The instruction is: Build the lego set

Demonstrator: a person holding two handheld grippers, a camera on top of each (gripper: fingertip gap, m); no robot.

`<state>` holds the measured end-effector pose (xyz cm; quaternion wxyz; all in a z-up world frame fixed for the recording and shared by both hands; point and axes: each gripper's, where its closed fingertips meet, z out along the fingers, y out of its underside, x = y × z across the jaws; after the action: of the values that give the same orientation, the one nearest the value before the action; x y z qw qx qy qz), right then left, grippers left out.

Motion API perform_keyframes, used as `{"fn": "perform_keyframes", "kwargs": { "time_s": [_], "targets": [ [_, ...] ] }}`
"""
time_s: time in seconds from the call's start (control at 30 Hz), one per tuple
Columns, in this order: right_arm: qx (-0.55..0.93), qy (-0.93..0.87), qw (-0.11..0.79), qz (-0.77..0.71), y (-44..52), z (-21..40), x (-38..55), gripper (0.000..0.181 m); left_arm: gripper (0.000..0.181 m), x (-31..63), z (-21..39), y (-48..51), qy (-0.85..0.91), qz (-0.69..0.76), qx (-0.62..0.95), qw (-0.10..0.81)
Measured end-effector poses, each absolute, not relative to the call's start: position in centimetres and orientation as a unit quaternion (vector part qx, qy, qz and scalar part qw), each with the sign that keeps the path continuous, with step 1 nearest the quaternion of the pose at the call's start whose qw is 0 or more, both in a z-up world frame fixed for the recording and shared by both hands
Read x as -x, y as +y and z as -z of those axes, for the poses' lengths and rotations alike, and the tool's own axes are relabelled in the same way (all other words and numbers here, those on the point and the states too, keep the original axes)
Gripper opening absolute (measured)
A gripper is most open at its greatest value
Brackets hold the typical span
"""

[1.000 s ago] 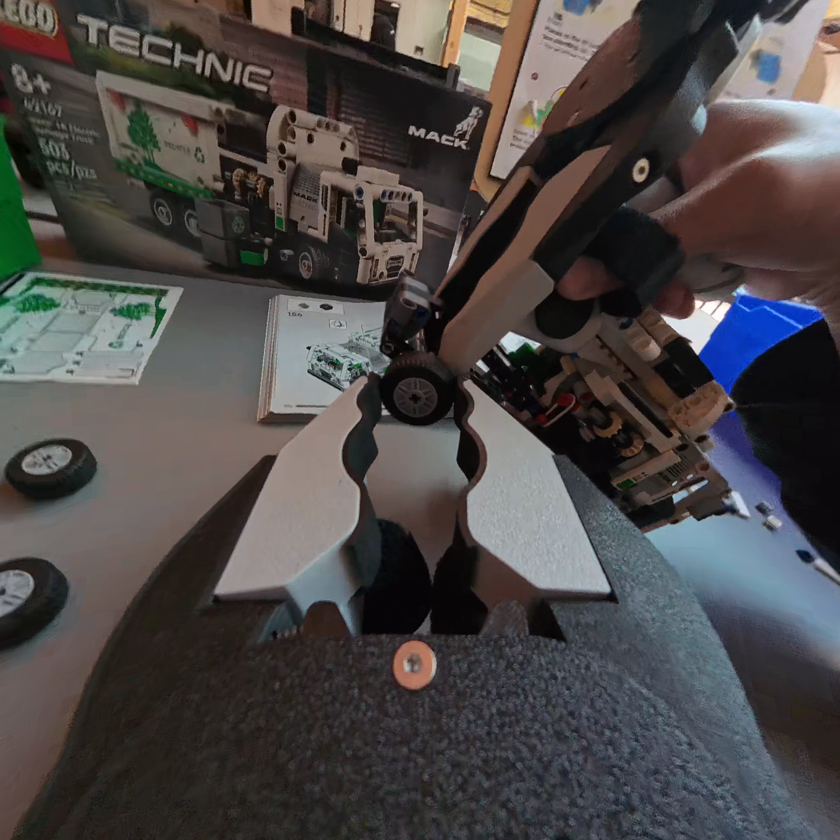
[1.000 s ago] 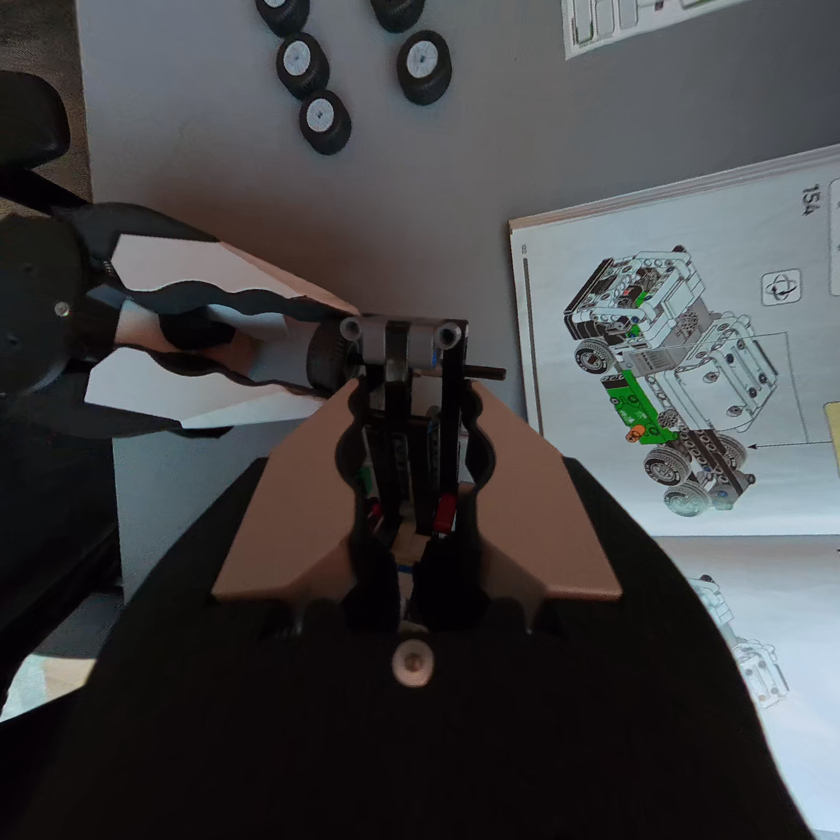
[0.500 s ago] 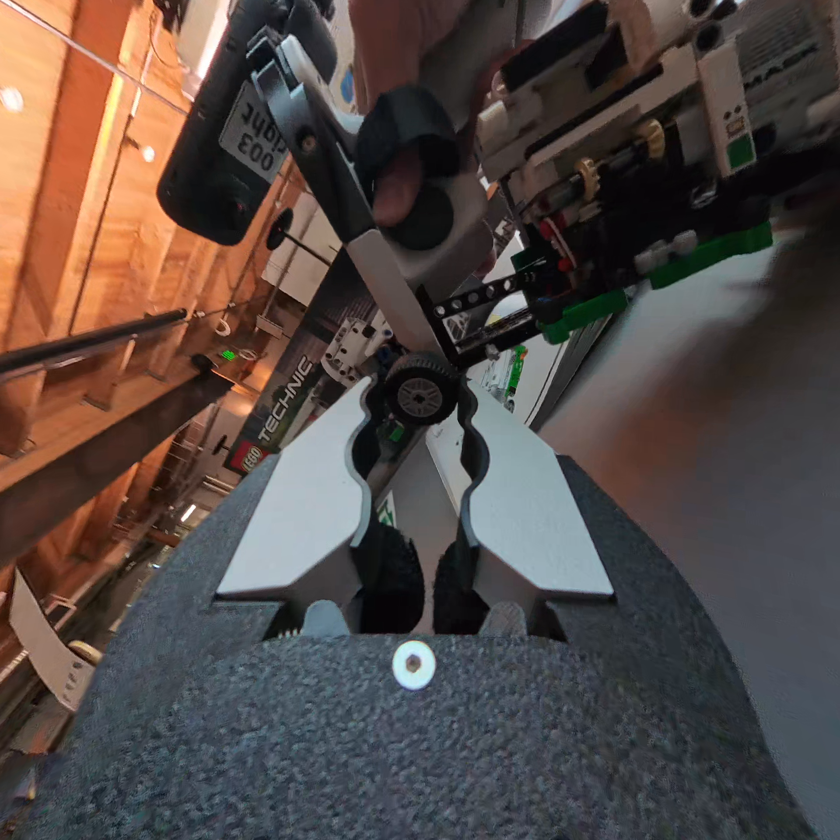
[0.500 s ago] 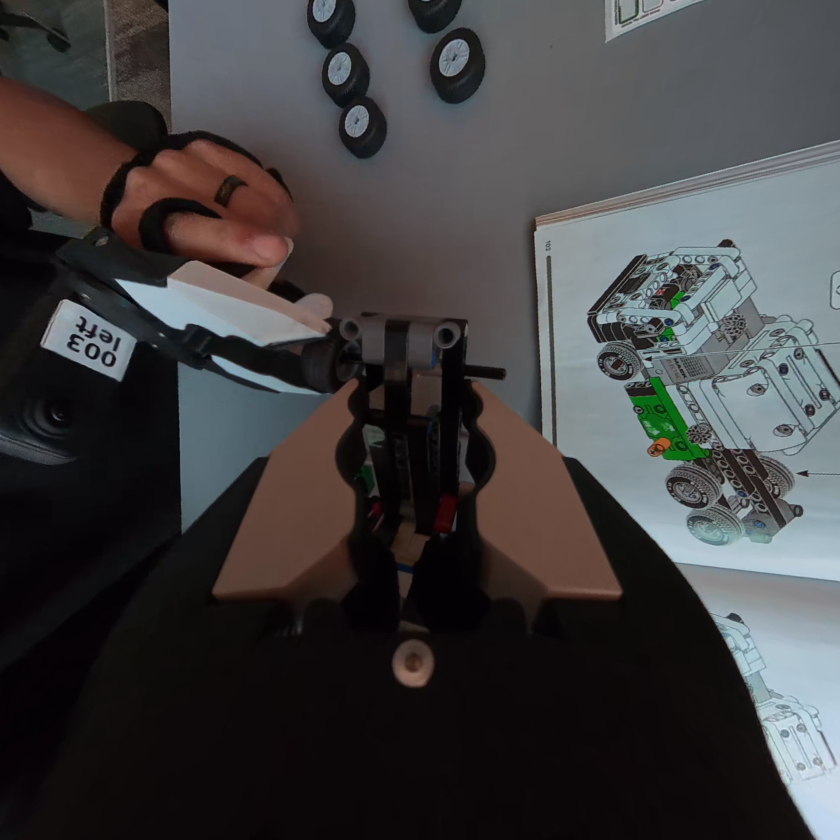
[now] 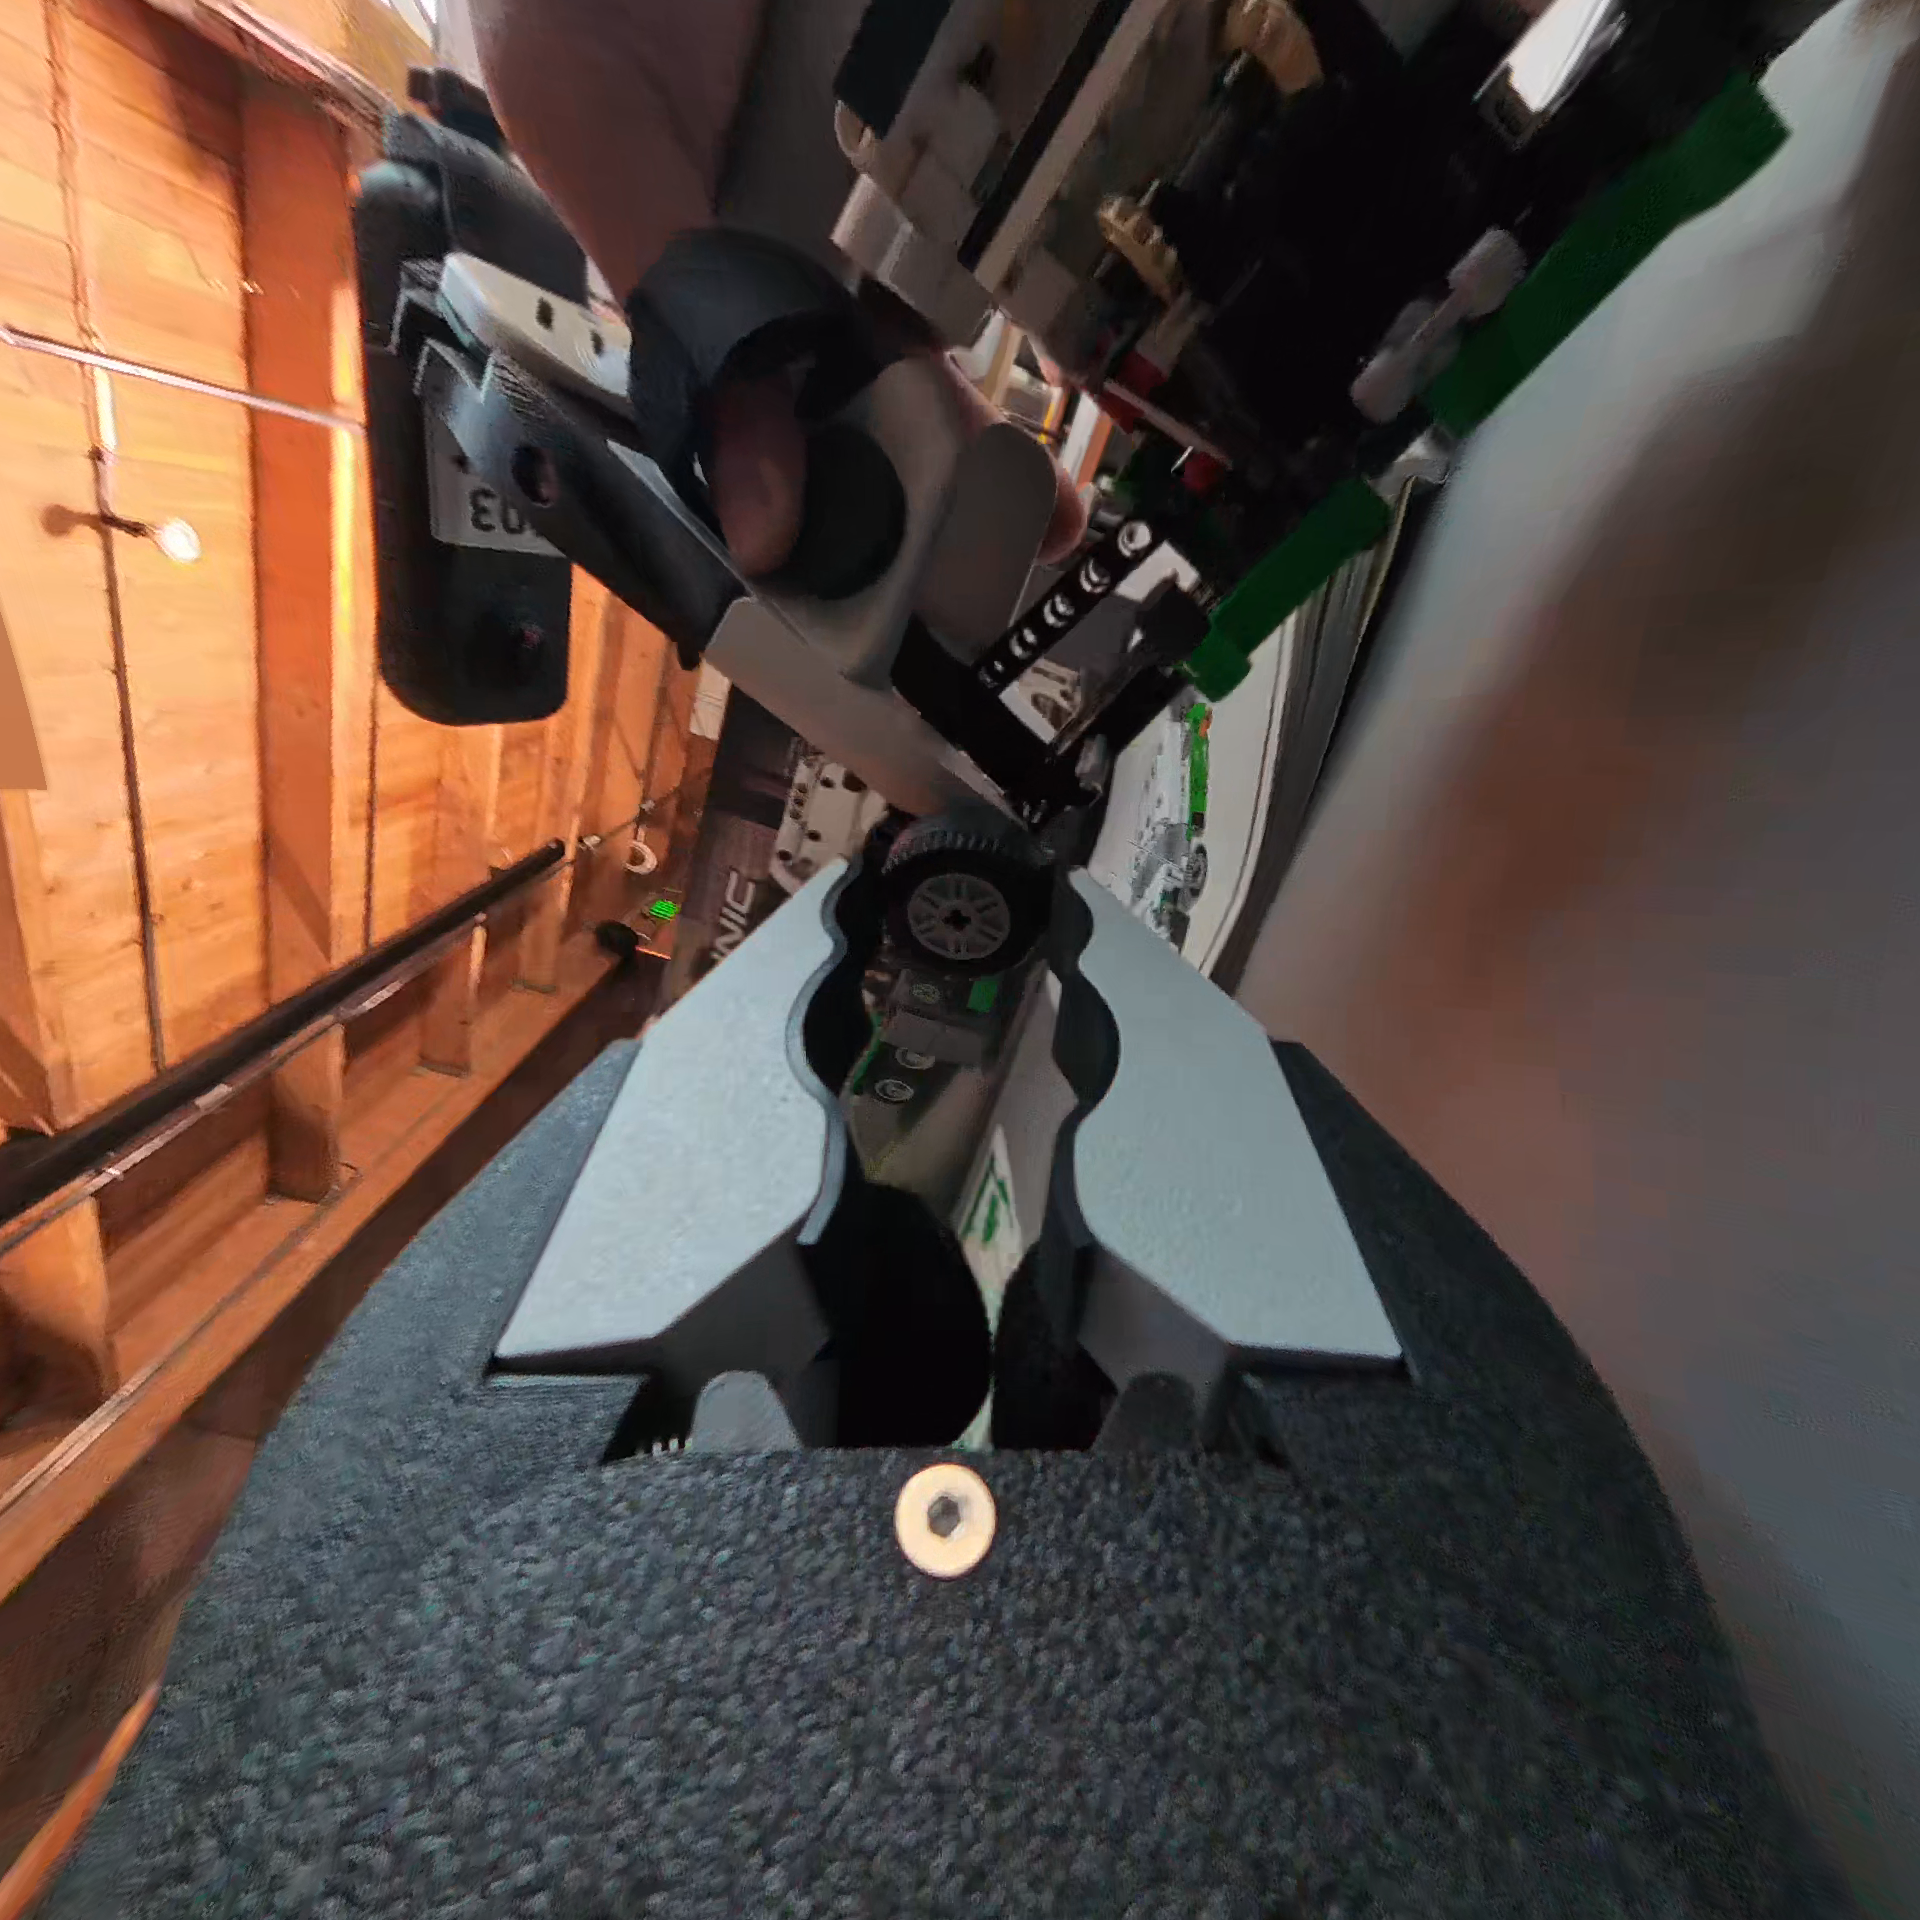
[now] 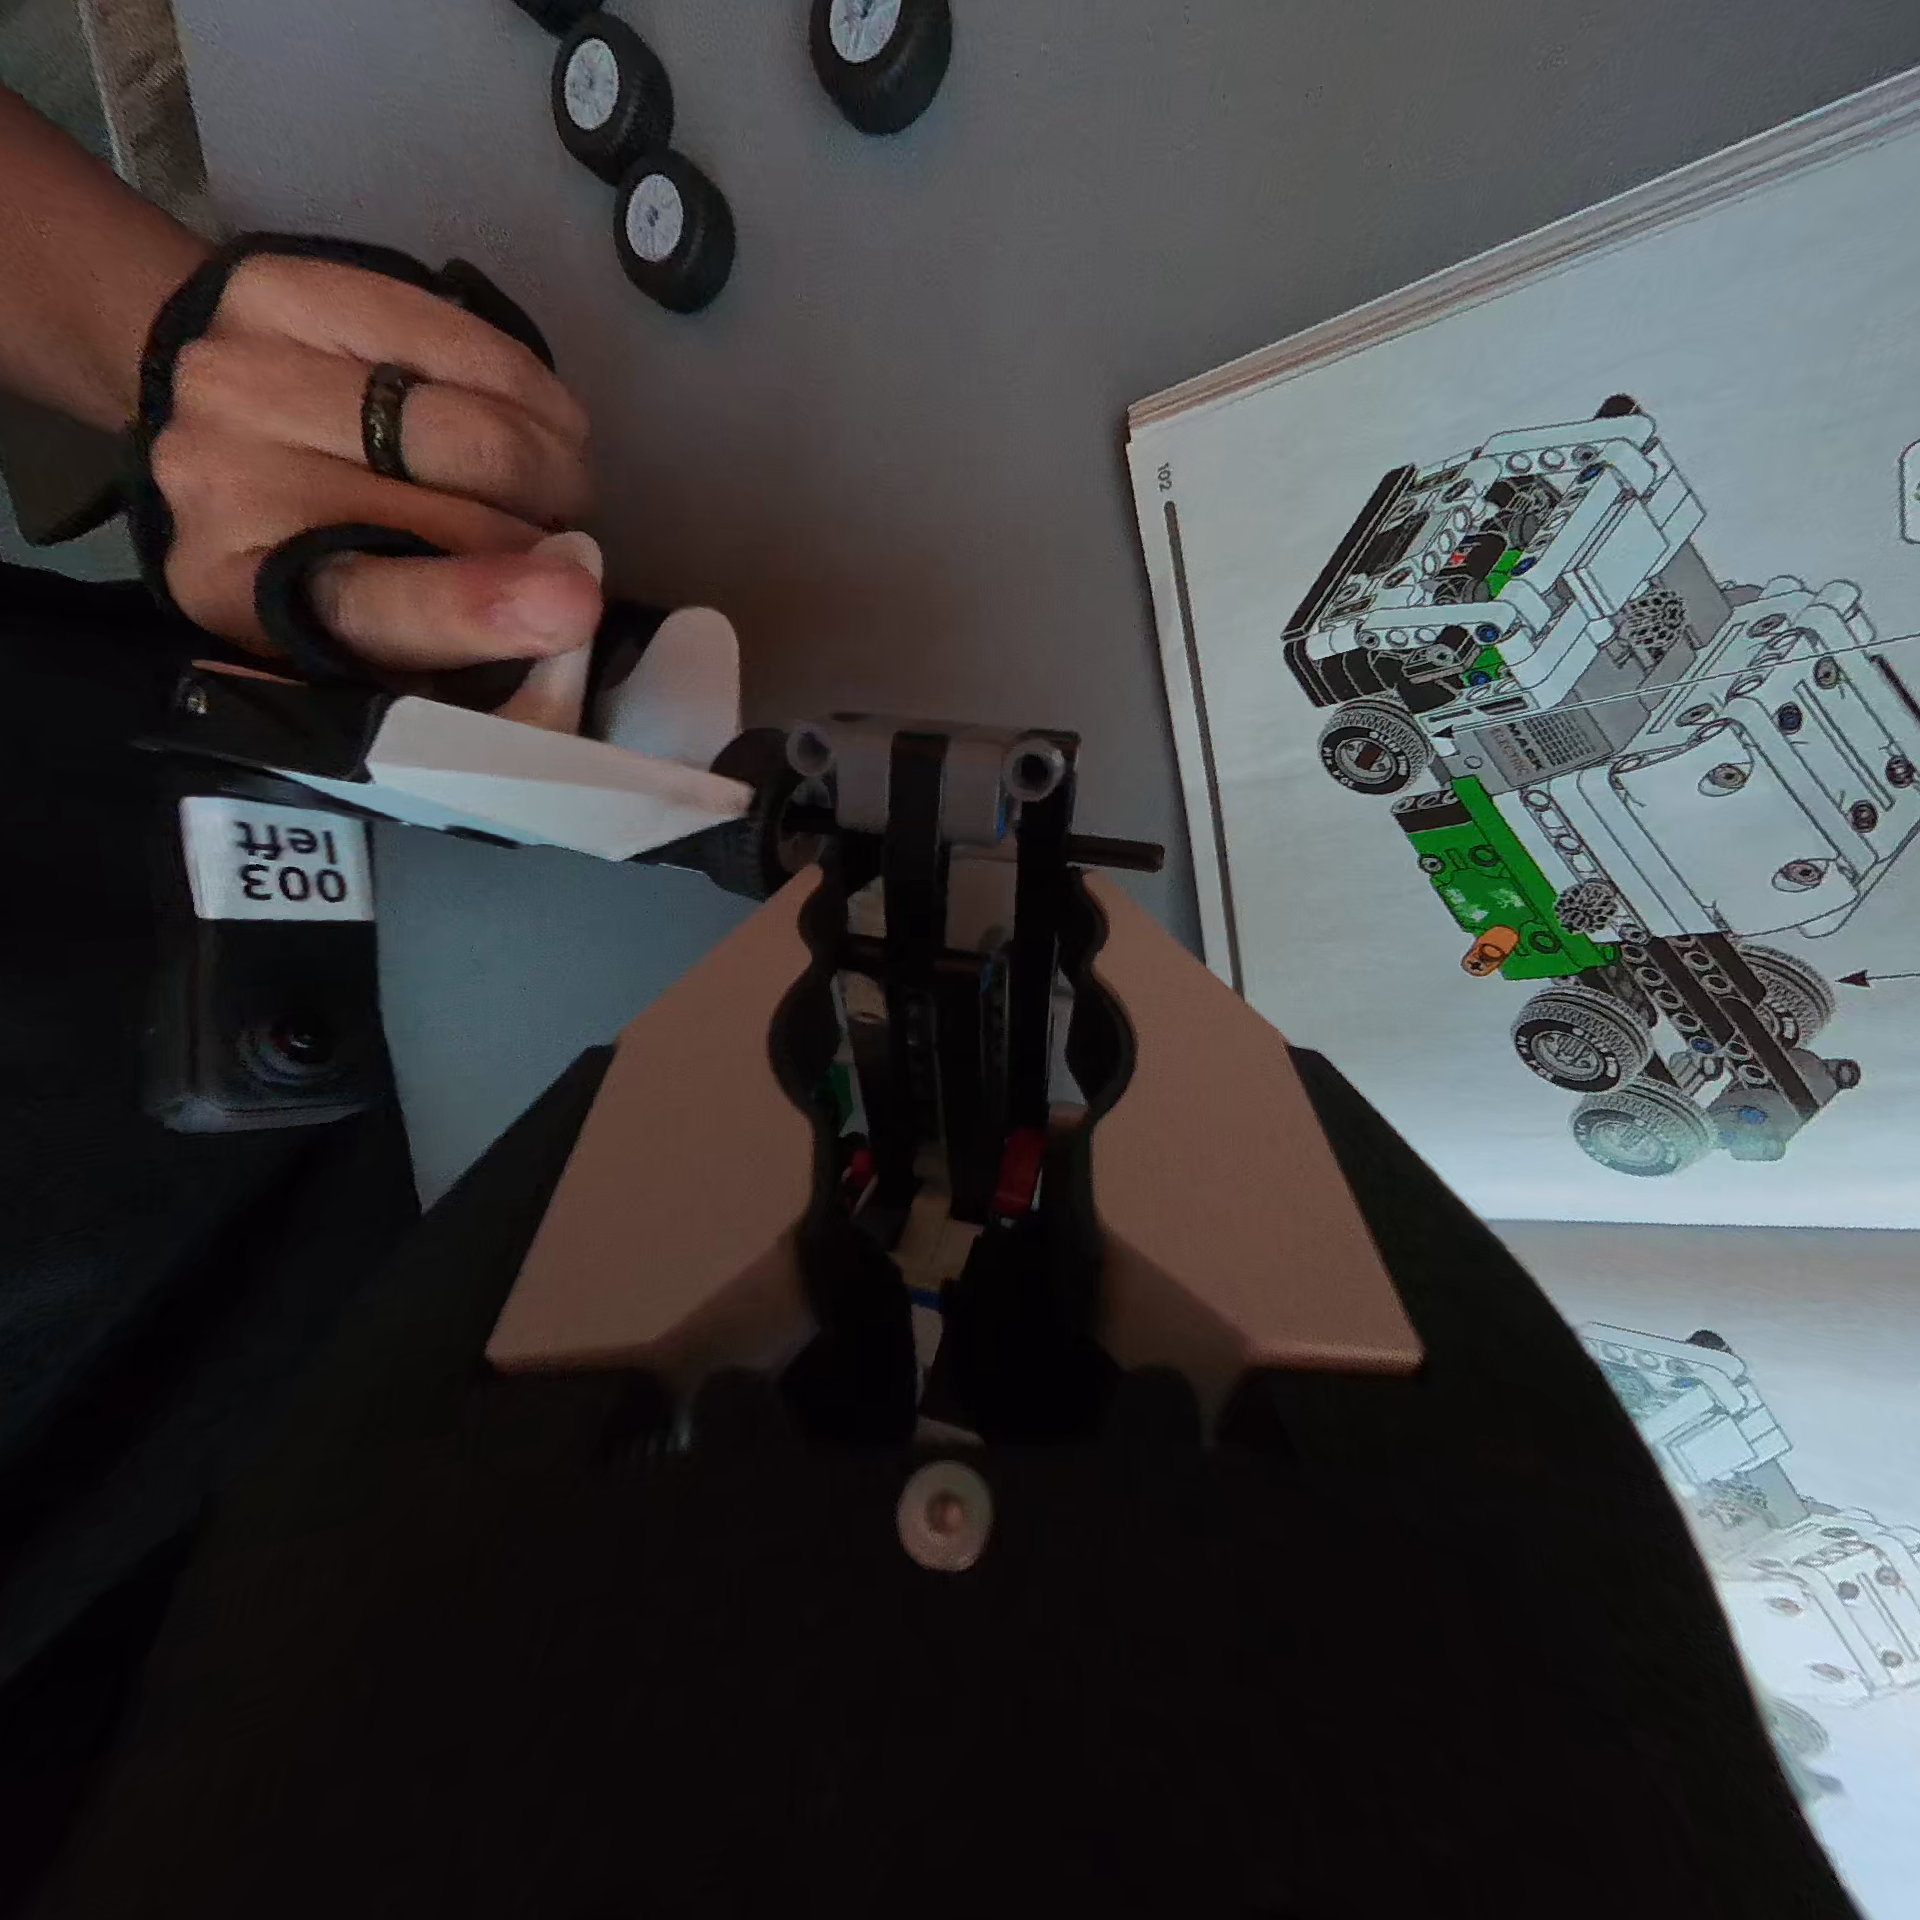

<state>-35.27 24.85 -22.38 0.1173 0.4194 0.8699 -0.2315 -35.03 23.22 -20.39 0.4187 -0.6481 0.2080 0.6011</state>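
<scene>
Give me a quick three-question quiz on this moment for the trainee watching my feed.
1. True or false: the left gripper is shut on a small wheel.
2. What does the right gripper hold? A) the instruction booklet B) the truck chassis C) a loose tyre
3. Fill in: in the right wrist view, three spare wheels lie on the grey ____.

Key
1. True: the wheel sits between its fingertips, at the black axle end.
2. B: its jaws clamp the black beams of the truck chassis; the instruction booklet lies open on the table.
3. table.
</scene>
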Motion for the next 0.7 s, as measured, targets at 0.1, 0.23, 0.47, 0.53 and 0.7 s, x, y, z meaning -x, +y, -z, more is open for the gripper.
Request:
{"fn": "perform_keyframes", "kwargs": {
  "time_s": [0.1,0.23,0.47,0.53,0.7],
  "targets": [
    [-0.412,0.876,0.112,0.224,24.8,22.7,35.2,0.041,0.031,35.1,20.8,23.3,0.193,-0.578,0.668,0.428],
    [-0.426,0.862,0.124,0.244,25.0,22.4,35.7,0.043,0.031,35.6,20.6,23.5,0.186,-0.583,0.668,0.423],
    [-0.373,0.88,0.112,0.274,24.8,21.9,35.3,0.057,0.031,35.7,20.8,23.5,0.179,-0.573,0.68,0.421],
    [-0.379,0.875,0.117,0.277,24.8,22.2,35.4,0.059,0.031,35.9,21.2,23.5,0.175,-0.563,0.69,0.42],
    [-0.395,0.879,0.088,0.252,24.9,22.7,35.7,0.06,0.031,36.3,21.8,23.7,0.165,-0.553,0.706,0.409]
  ]
}}
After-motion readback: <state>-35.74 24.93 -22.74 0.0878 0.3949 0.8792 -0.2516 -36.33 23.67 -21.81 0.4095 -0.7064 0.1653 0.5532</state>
